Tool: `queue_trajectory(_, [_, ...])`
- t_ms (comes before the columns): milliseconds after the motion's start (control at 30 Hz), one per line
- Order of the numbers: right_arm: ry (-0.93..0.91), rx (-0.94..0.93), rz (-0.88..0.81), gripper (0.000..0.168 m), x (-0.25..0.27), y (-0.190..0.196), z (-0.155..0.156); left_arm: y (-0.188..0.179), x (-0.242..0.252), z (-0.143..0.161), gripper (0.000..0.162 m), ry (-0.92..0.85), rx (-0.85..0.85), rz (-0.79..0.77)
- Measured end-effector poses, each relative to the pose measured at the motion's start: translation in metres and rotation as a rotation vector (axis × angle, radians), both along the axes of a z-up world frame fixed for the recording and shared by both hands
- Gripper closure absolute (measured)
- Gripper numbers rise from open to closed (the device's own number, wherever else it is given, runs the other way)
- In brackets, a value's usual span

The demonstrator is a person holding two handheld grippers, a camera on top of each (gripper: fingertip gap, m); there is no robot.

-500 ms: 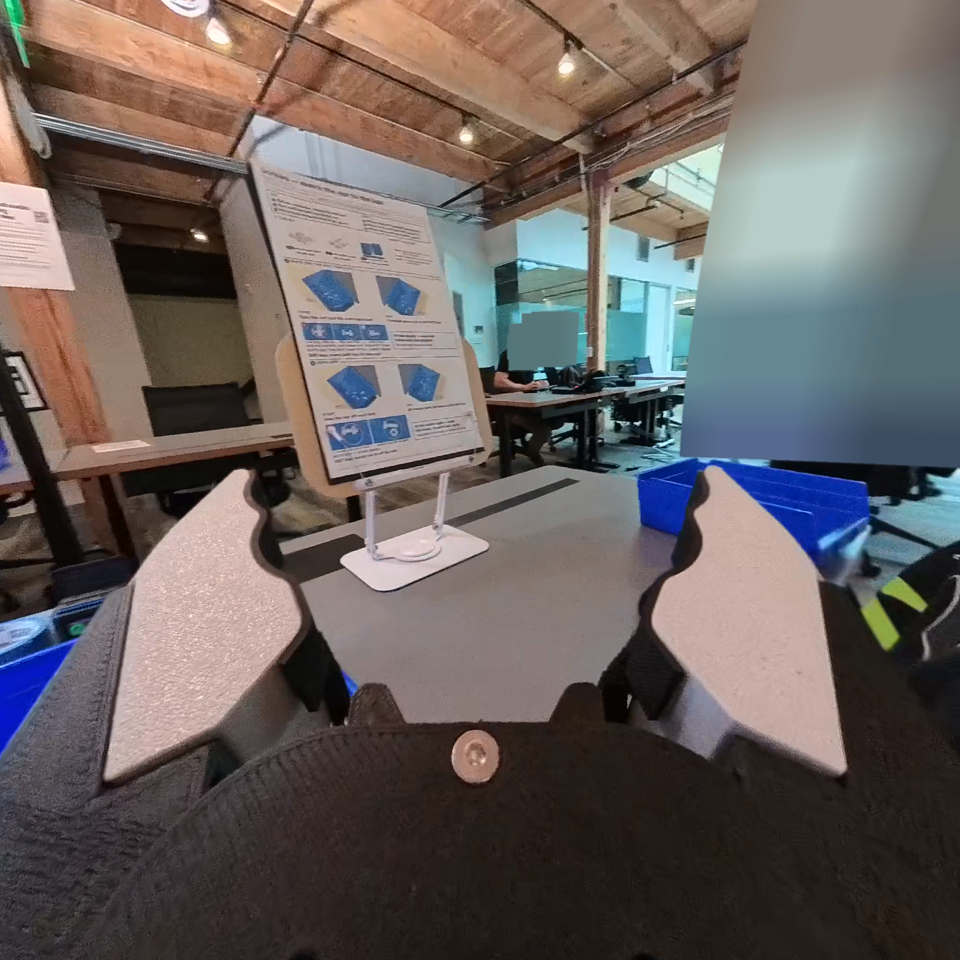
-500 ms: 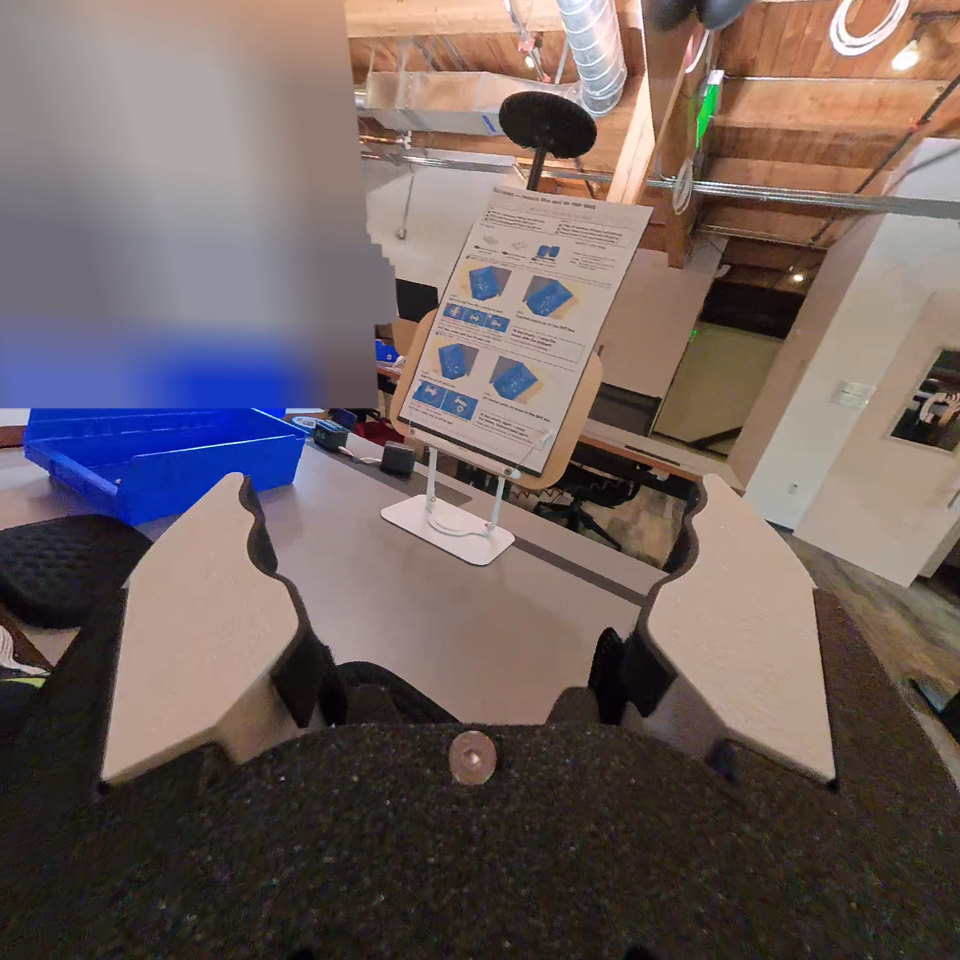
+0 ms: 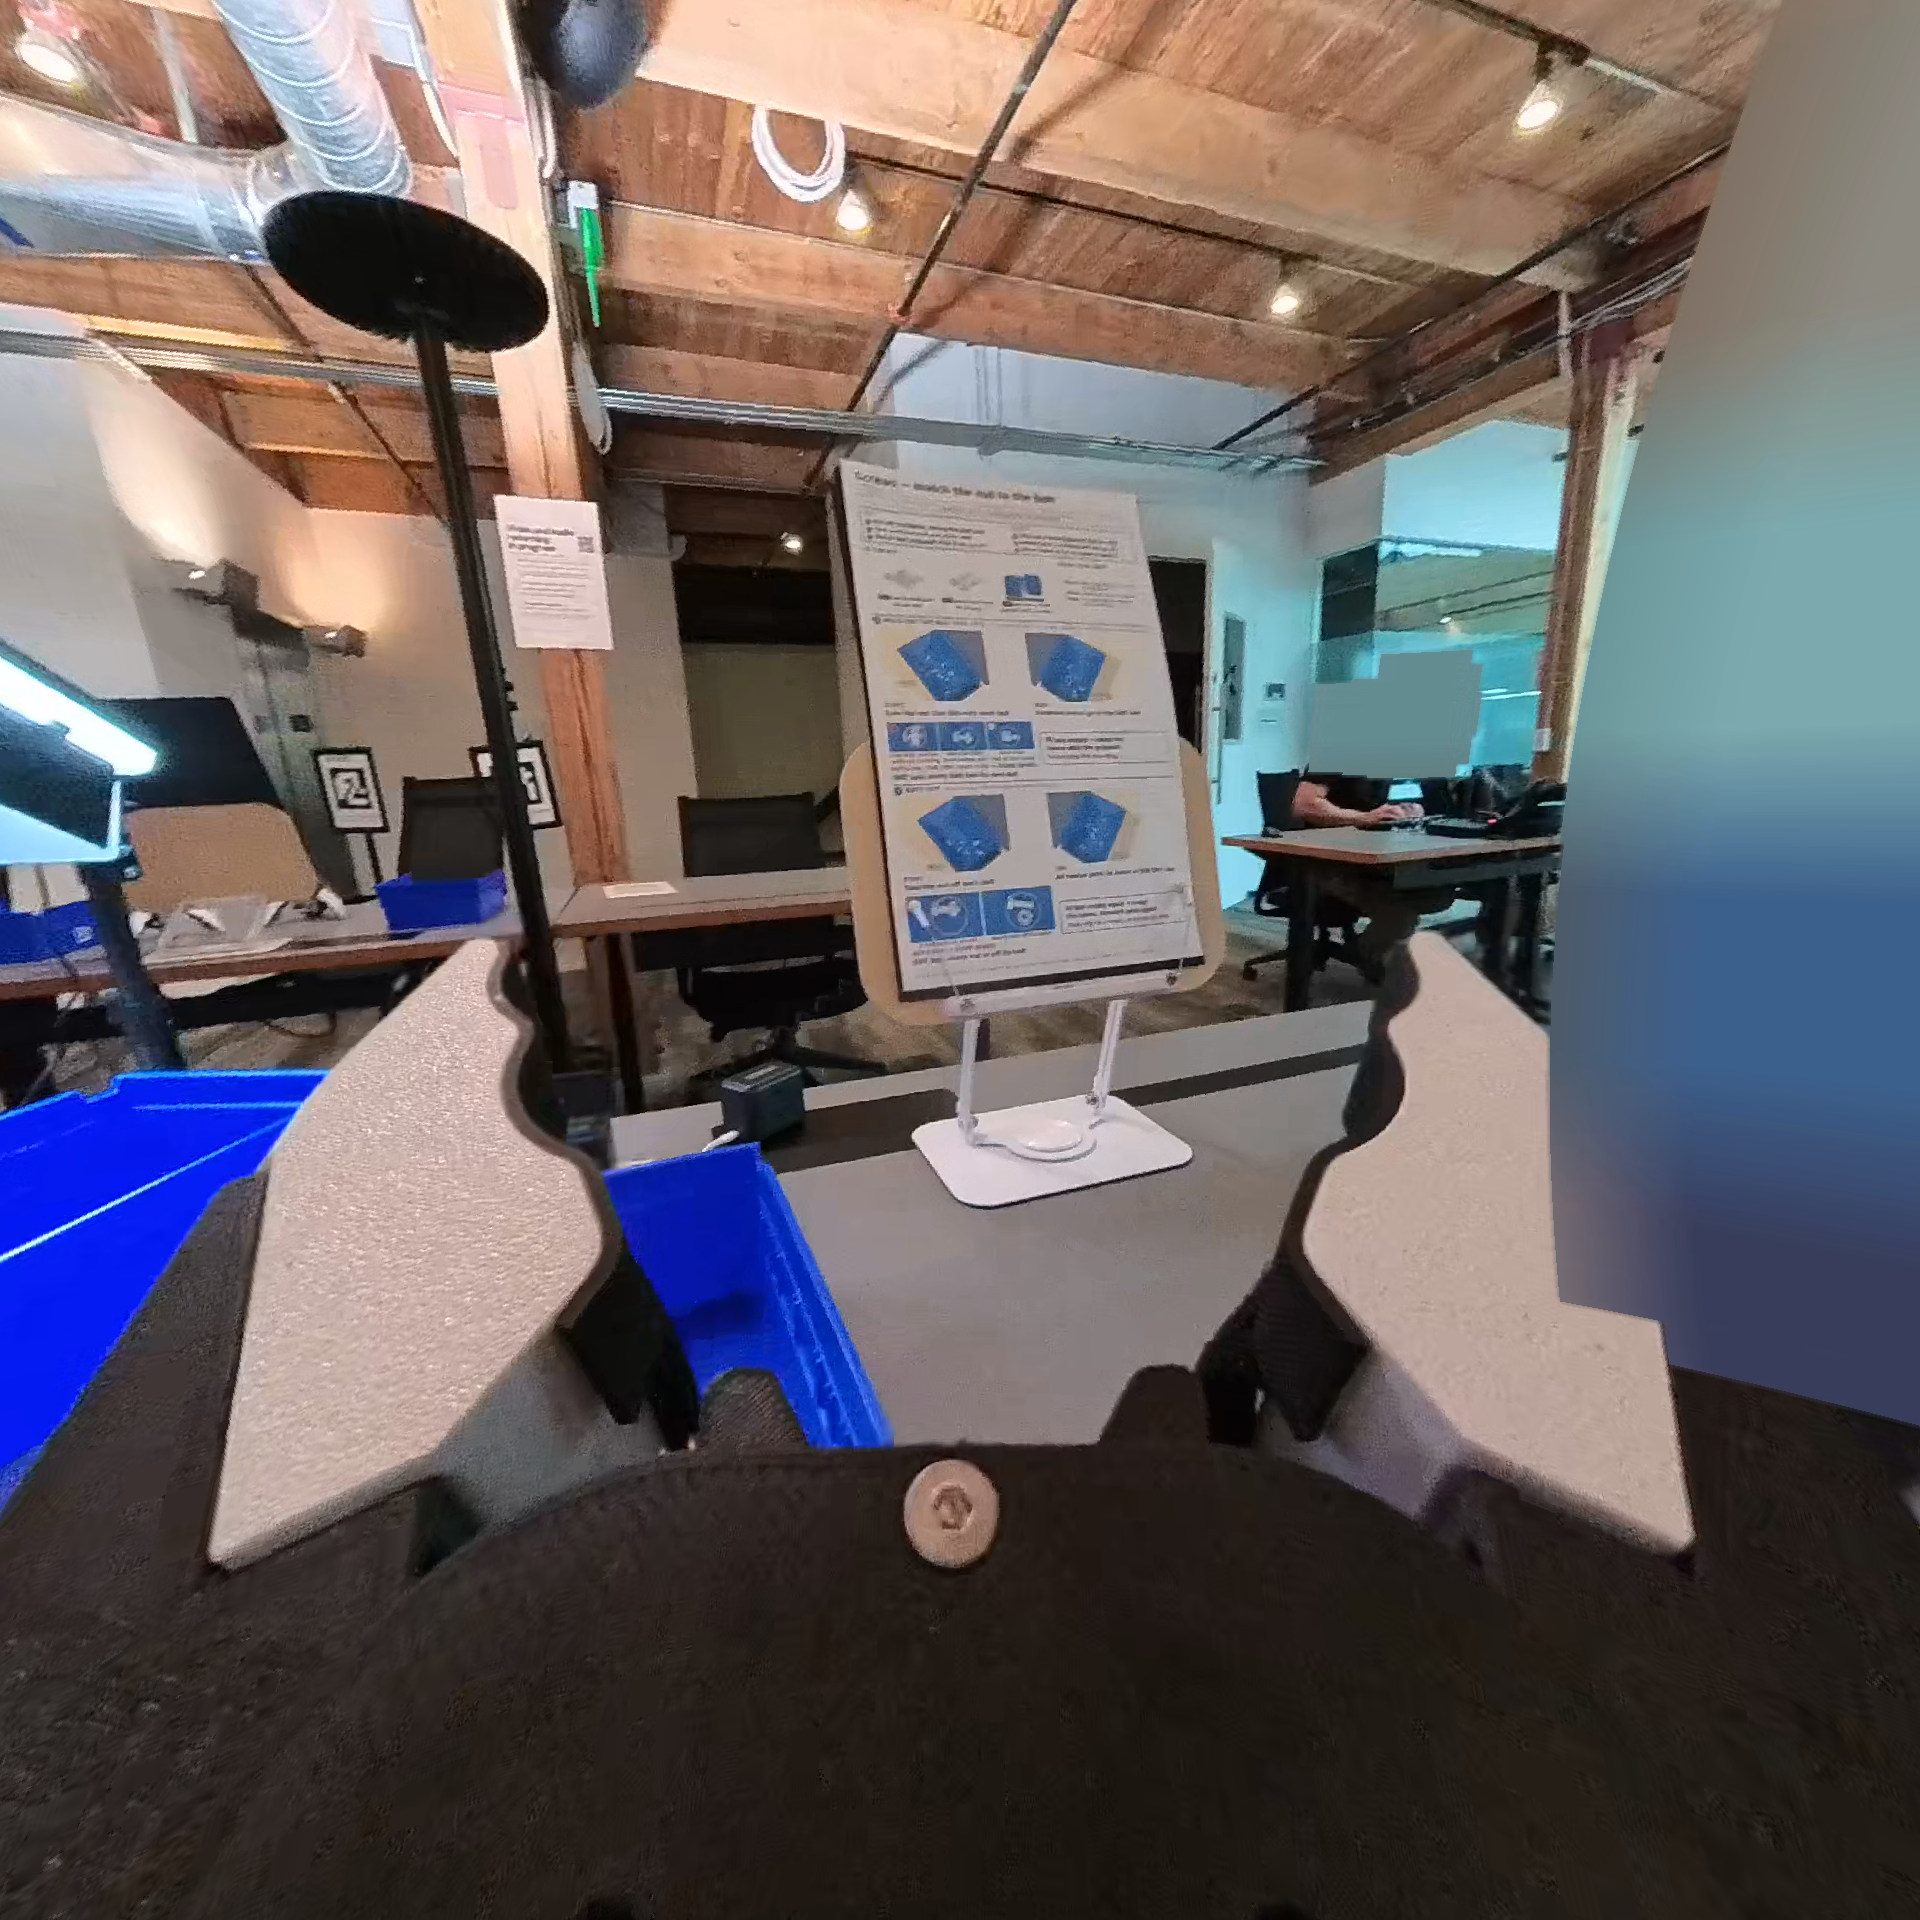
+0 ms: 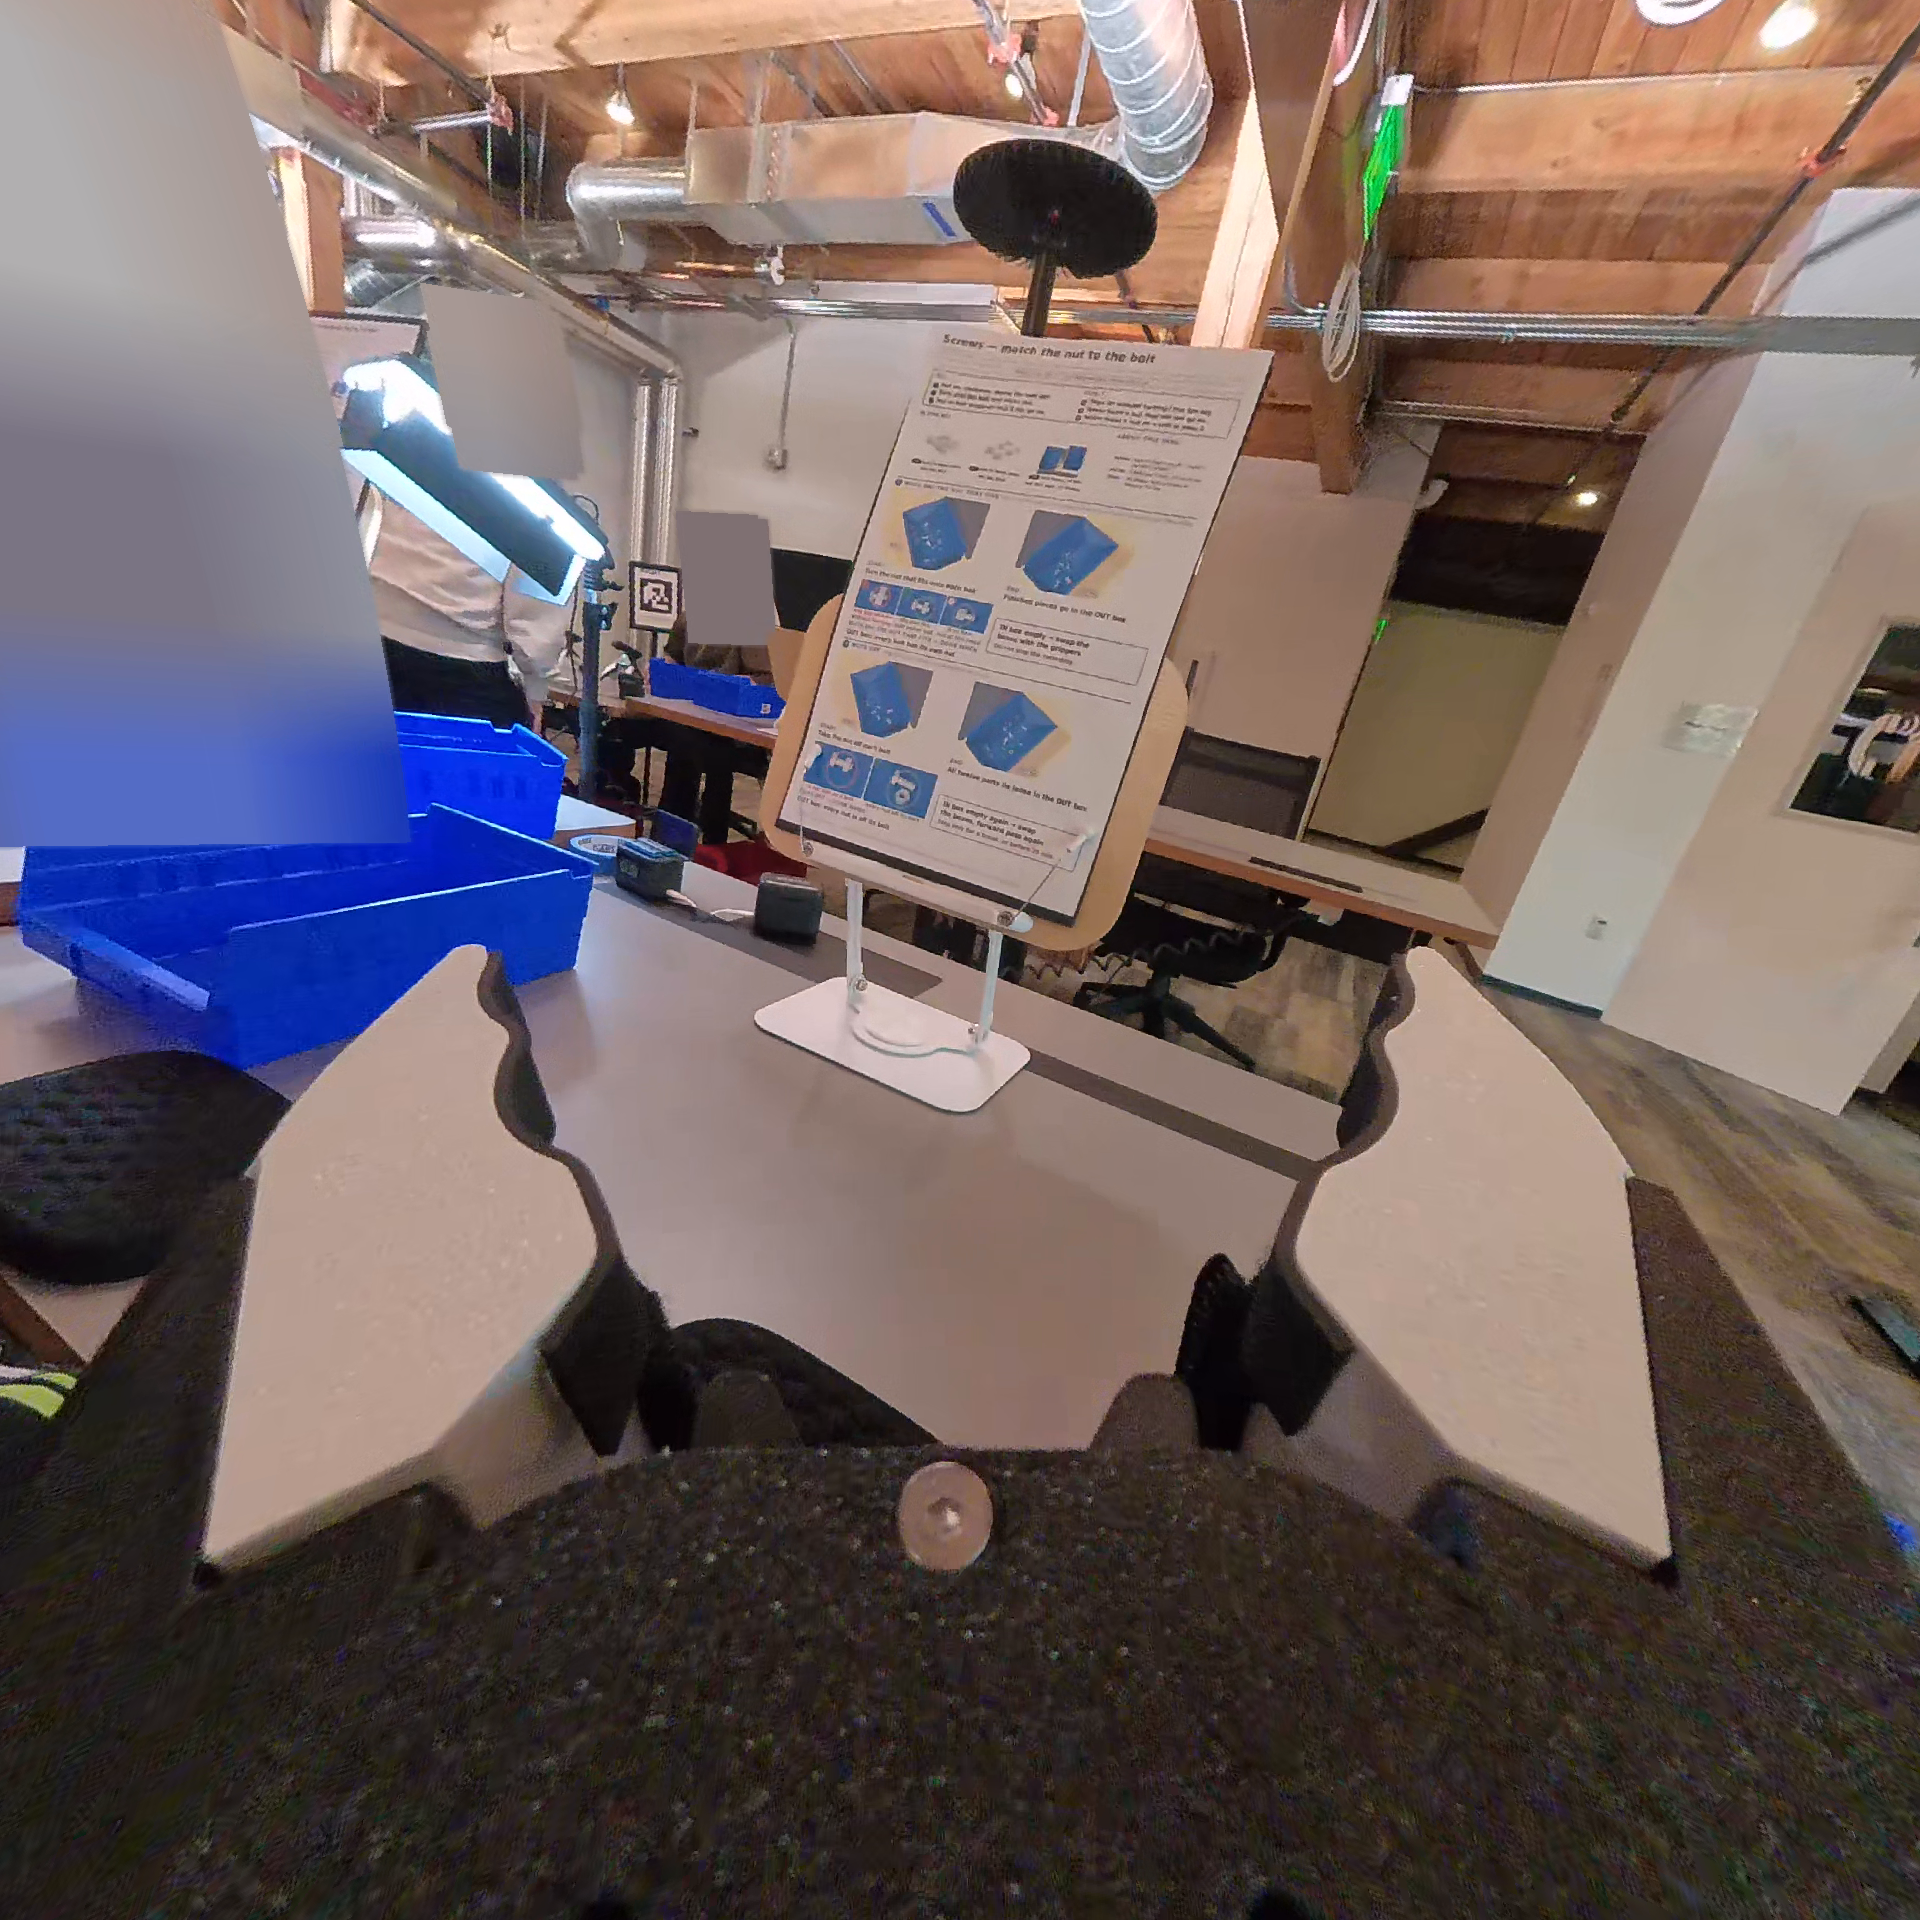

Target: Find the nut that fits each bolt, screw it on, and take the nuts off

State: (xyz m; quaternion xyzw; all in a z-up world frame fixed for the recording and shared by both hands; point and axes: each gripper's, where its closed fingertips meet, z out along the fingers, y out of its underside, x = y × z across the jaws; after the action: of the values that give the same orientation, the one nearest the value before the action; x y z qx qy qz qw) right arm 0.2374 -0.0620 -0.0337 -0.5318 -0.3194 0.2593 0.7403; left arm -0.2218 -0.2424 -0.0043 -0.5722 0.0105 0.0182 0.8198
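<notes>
Both the left tongs (image 3: 951, 1101) and the right tongs (image 4: 940, 1091) hung spread wide and empty above the grey surface (image 4: 894, 1195), facing the instruction sheet on its white stand (image 4: 1013, 623). No nut or bolt showed anywhere; I'd guess they lay inside the blue bin (image 3: 748, 1278), whose floor was mostly hidden. Small, hard and slippery, such pieces would want pinching across the nut's flats.

Each gripper has a coarse black body. Pale grey wavy-edged fingers (image 3: 416, 1226) (image 4: 416, 1247) flank a silver screw (image 3: 950, 1512) (image 4: 943, 1513).
</notes>
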Motion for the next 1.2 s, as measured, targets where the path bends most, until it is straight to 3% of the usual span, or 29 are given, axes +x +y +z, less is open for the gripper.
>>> queue_trajectory(100, [0.007,0.014,0.01,0.021,0.0,-0.007,0.005,-0.006,-0.001,0.002,0.017,0.004,-0.004,0.022])
queue_trajectory(267, [0.032,0.06,0.052,0.021,-0.001,-0.022,0.018,-0.045,0.033,0.027,0.017,0.077,0.104,-0.111])
queue_trajectory(500, [0.01,0.087,0.09,0.021,-0.008,-0.034,0.022,-0.067,0.015,0.03,0.017,0.121,0.1,0.069])
queue_trajectory(700, [-0.007,0.1,0.074,0.021,-0.006,-0.036,0.022,-0.054,-0.003,0.017,0.017,0.103,0.055,0.109])
queue_trajectory(967, [-0.144,0.052,0.057,0.023,-0.02,-0.019,-0.006,0.004,-0.021,-0.034,0.017,0.147,-0.204,0.142])
queue_trajectory(1033, [-0.172,0.033,0.077,0.034,-0.025,-0.016,-0.014,0.018,-0.017,-0.045,0.025,0.166,-0.235,0.108])
queue_trajectory(1167, [-0.197,-0.053,0.146,0.095,-0.036,-0.01,-0.03,0.043,-0.003,-0.069,0.071,0.178,-0.314,-0.017])
queue_trajectory(1200, [-0.185,-0.076,0.147,0.105,-0.037,-0.006,-0.032,0.047,-0.002,-0.072,0.091,0.172,-0.317,-0.037])
